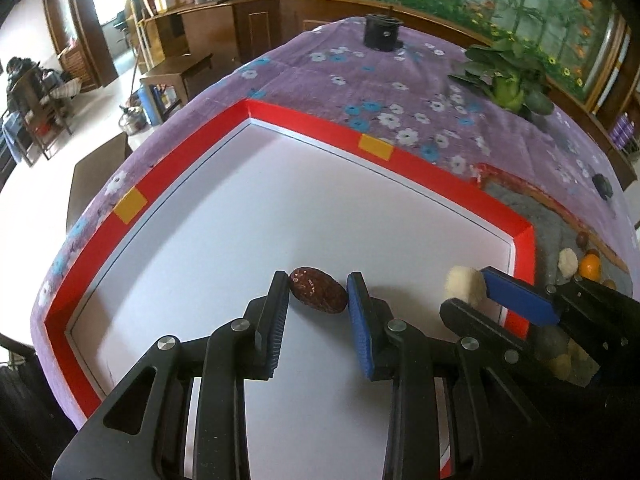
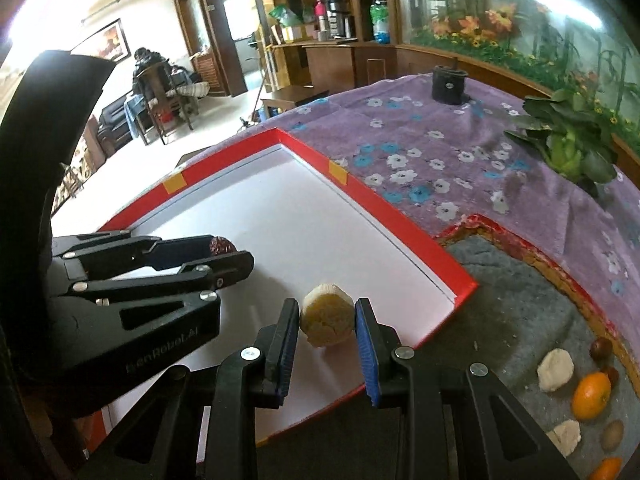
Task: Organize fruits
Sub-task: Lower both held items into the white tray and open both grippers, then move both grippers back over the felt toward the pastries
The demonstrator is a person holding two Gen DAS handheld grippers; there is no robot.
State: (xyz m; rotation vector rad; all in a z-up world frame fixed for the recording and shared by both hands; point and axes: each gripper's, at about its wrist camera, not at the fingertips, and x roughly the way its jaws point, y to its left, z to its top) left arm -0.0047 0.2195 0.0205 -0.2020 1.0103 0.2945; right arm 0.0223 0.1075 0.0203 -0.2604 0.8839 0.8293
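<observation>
Fruit carried over the red-rimmed white tray (image 1: 400,162), one piece in each tool.

The pale banana chunk (image 2: 326,320), soft and easily bruised, sits clamped across its round sides in the right tool (image 2: 327,322), cut face up, near the tray's right edge. The smaller wrinkled date (image 1: 318,290), light and firm, has its long axis spanning the left tool (image 1: 318,294), which grips it end to end mid-tray.

left gripper (image 1: 318,284): black linkage, silver screws, blue ribbed pads | right gripper (image 2: 327,314): same | lettering possibly "GenRobot.AI"
</observation>
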